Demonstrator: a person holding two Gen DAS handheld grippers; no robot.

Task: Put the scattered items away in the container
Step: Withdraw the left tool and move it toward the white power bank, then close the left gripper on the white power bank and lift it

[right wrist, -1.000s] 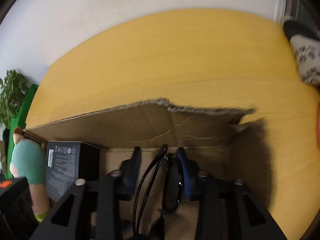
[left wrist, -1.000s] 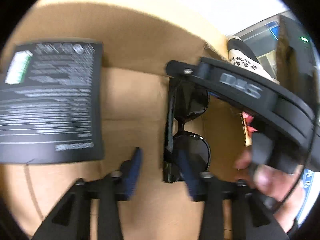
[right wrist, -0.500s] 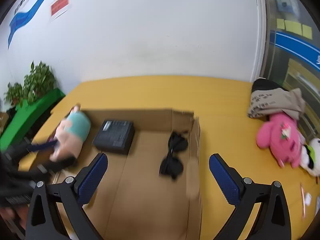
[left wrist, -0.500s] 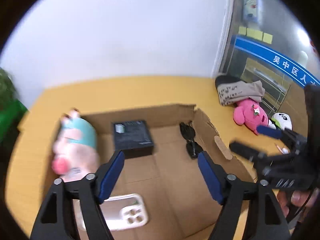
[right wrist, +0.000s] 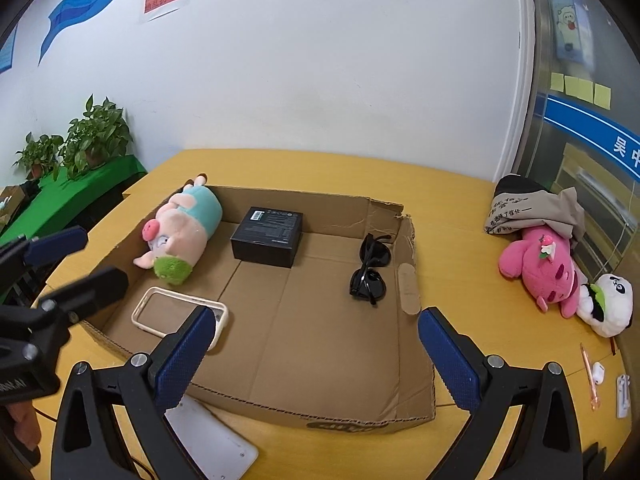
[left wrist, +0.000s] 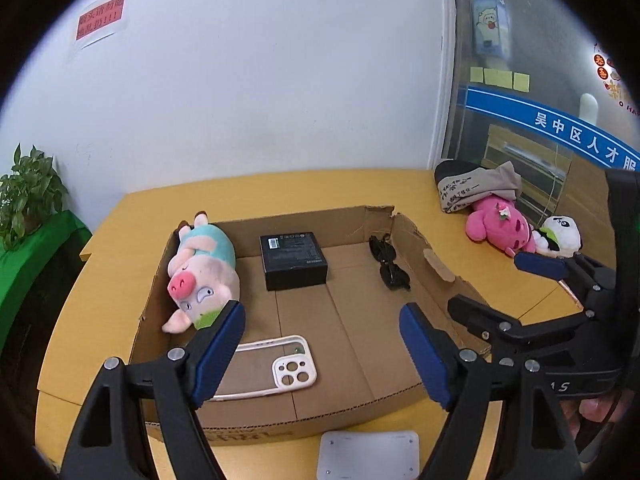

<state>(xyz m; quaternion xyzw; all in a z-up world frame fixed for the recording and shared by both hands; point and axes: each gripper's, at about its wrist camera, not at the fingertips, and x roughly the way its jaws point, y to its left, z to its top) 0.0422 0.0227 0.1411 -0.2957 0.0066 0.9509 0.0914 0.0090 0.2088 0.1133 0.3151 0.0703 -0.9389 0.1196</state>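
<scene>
Low cardboard box [left wrist: 412,240] sits mid yellow worktop [right wrist: 472,216], open top. Inside: plush pig [left wrist: 202,268] lying along the box's left wall, black box [left wrist: 293,260] near back centre, sunglasses [right wrist: 370,270] folded by the right wall, lenses up, white phone case [left wrist: 276,364] w/ camera cutouts flat on the floor near the front-left corner. Left gripper [left wrist: 320,350] hangs over the front edge of the box, blue fingers [left wrist: 218,350] spread wide, nothing btwn them; they've just been opening. Right gripper [right wrist: 318,360] likewise over the front of the box, fingers [right wrist: 448,360] at full spread, empty, also just opened. Outside the box, on the worktop to the right: pink plush [right wrist: 540,264] touching a small panda plush [right wrist: 610,308], w/ a beige cloth bag [right wrist: 532,206] just behind. A white flat plate [left wrist: 368,454] lies on the worktop just in front of the box. Small bits near right edge, too small to tell. Potted plants [right wrist: 92,136] on a green shelf far left.
</scene>
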